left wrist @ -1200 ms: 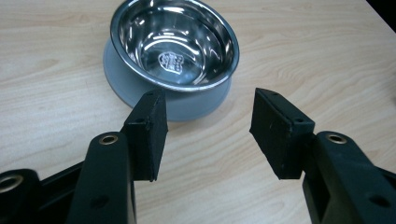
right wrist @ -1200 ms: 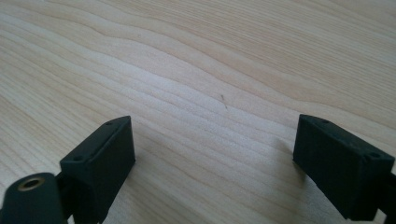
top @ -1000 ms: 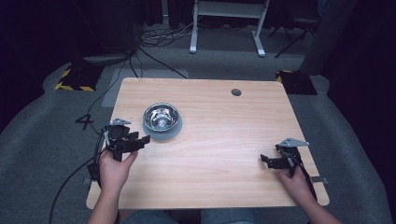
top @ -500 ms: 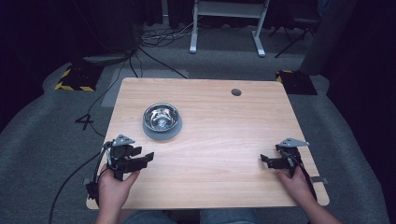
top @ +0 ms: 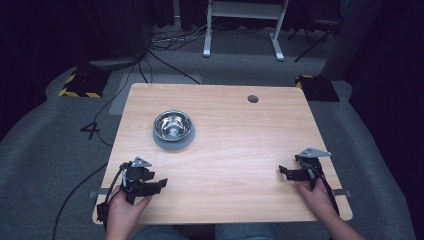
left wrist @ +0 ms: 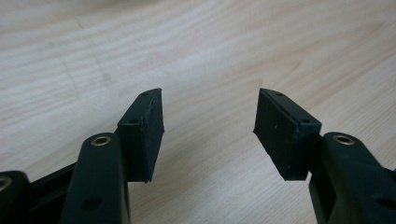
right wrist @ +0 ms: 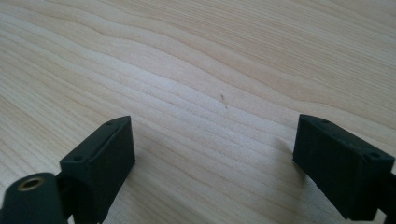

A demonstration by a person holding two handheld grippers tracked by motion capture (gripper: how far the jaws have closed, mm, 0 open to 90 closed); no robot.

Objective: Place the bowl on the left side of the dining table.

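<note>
I have the left hand-held gripper low over the near left corner of the table, held in the left hand. In the left gripper view its jaws stand apart with nothing between them, just bare wood grain under the pads. So it is released, not grasping anything.

The right hand-held gripper sits near the right edge of the table, in the right hand. In the right gripper view its jaws are spread wide, again with only the table surface between them, so it too is released and empty.

The nearest thing to either of them is the steel bowl. It stands upright on a grey round mat on the left half of the table, farther from me than the left hand-held gripper and well apart from it. There seems to be something small lying inside the bowl, though from the high view I cannot tell whether it is an object or only a reflection. A dark round hole shows near the far edge of the table.
</note>
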